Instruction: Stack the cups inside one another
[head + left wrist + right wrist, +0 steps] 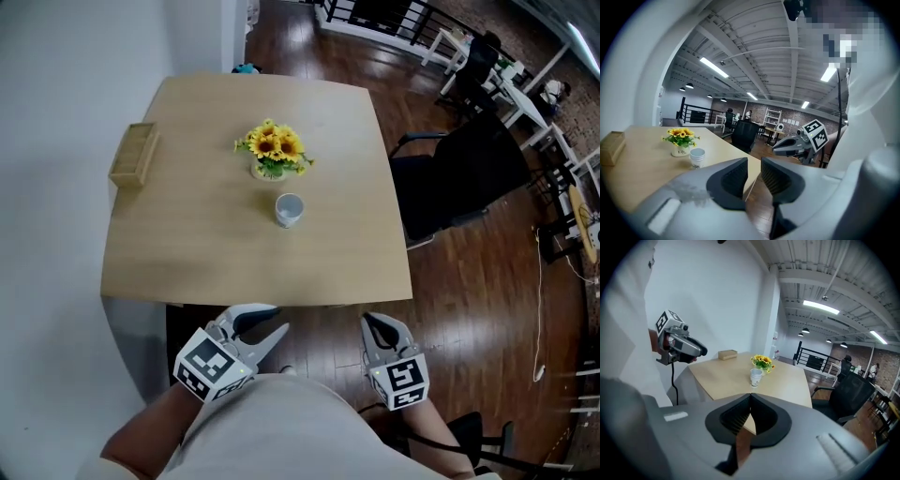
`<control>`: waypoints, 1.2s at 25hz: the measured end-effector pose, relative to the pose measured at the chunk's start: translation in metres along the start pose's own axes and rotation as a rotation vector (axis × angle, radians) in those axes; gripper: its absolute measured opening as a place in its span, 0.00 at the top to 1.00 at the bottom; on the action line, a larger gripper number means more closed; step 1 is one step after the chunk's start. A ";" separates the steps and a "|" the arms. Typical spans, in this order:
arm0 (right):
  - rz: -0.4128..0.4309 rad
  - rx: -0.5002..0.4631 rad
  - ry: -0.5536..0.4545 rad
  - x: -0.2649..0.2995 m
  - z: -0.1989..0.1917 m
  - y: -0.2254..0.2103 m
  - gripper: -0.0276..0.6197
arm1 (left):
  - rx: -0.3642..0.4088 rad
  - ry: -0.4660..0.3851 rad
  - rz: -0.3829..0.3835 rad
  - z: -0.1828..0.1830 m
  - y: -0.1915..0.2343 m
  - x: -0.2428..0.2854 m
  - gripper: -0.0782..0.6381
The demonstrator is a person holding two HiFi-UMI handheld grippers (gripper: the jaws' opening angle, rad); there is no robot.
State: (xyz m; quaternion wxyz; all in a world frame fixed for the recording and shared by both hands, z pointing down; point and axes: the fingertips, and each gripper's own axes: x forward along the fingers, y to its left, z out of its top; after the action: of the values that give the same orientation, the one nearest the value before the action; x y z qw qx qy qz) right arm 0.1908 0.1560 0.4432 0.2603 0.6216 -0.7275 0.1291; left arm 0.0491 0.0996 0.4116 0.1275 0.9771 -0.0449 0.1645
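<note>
A white paper cup stands upright near the middle of the light wooden table, just in front of a small pot of sunflowers. The same cup shows far ahead in the left gripper view, and the cup also in the right gripper view. Both grippers hang off the table's near edge, close to the person's body. My left gripper is open by a narrow gap with nothing in it. My right gripper has its tips touching and holds nothing.
A wooden box lies at the table's left edge. A black office chair stands against the table's right side. A white wall runs along the left; wooden floor lies below the grippers.
</note>
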 end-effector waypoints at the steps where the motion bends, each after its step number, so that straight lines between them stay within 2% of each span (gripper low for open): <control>1: 0.008 0.006 -0.013 -0.007 -0.005 0.000 0.95 | 0.008 0.004 0.000 -0.001 -0.013 0.003 0.76; 6: 0.056 0.046 -0.077 -0.039 -0.023 0.009 0.95 | 0.007 0.009 0.046 -0.013 -0.057 -0.001 0.76; 12: 0.062 0.071 -0.112 -0.071 -0.045 0.024 0.95 | -0.040 0.048 0.113 -0.046 -0.089 -0.009 0.76; 18: 0.055 0.084 -0.089 -0.094 -0.079 0.035 0.95 | -0.010 0.064 0.078 -0.046 -0.122 0.003 0.76; 24: 0.048 0.058 -0.098 -0.109 -0.080 0.036 0.95 | 0.037 0.056 0.052 -0.034 -0.137 0.014 0.76; 30: 0.049 0.043 -0.095 -0.112 -0.081 0.034 0.95 | 0.035 0.047 0.056 -0.033 -0.142 0.015 0.76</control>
State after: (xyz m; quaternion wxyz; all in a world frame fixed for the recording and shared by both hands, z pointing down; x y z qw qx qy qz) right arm 0.1858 0.2980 0.4551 0.2089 0.6145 -0.7510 0.1213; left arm 0.0718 0.2444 0.4132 0.1066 0.9734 -0.0663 0.1919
